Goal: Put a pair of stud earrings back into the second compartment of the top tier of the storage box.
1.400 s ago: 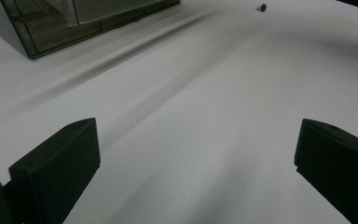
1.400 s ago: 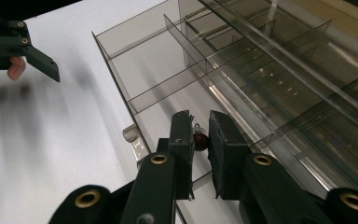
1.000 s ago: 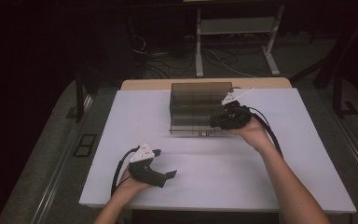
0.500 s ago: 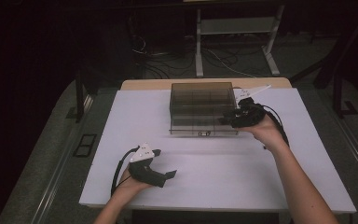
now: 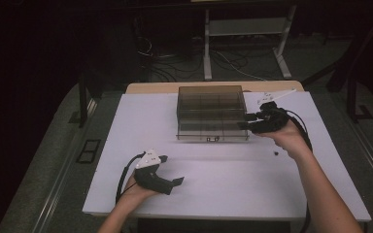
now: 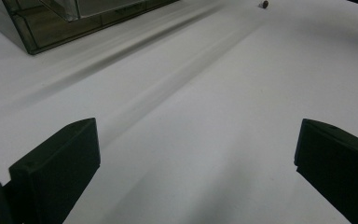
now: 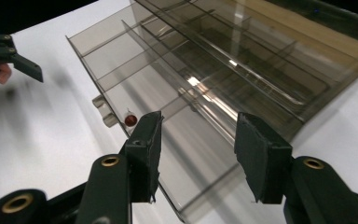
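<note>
Dim lab: white table (image 5: 223, 194), floor cables (image 5: 175, 60), metal stand (image 5: 245, 29).

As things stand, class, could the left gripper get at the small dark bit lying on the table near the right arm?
Probably yes: the left gripper has open jaws, and bare table lies between it and the small dark bit.

The worktop (image 5: 223, 184) is plain white, with a strip of pale wood showing at its far edge. The compartment box (image 5: 211, 112) is smoky grey-brown and see-through, its dividers the same tint. A small dark red bead (image 7: 130, 120) sits inside it. Both the left tool (image 5: 177, 181) and the right tool (image 5: 245, 121) are black, each topped by a light grey plate. A tiny dark speck (image 5: 276, 154) lies on the white surface.
</note>
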Demonstrator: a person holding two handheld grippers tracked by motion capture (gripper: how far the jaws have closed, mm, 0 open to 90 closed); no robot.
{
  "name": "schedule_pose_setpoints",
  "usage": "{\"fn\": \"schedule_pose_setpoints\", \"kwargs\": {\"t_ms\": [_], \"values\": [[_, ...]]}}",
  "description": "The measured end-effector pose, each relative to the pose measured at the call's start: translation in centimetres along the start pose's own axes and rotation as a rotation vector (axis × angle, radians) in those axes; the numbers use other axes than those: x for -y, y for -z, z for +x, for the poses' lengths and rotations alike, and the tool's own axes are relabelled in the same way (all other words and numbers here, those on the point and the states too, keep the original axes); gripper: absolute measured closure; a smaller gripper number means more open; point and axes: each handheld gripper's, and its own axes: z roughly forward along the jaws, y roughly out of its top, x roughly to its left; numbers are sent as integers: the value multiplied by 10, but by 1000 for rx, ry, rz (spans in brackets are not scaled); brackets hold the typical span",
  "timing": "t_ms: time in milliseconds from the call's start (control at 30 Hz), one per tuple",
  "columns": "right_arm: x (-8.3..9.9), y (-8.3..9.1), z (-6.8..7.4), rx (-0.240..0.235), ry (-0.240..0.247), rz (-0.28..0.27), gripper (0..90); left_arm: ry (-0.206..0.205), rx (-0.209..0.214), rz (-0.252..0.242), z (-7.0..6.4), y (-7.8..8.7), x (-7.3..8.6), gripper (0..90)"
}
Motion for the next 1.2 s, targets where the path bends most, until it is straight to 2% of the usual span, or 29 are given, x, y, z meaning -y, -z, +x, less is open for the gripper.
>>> {"fn": "schedule_pose_setpoints", "kwargs": {"t_ms": [167,300,467,1200], "values": [[5,6,-2,14,-1,2,473,0,-3,0,0,0,0,0],[10,12,-3,21,6,-2,477,0,-3,-1,0,1,0,0],[17,18,-5,21,-8,7,484,1,-3,-2,0,1,0,0],[61,44,-19,83,-50,35,461,2,-5,-1,0,1,0,0]]}}
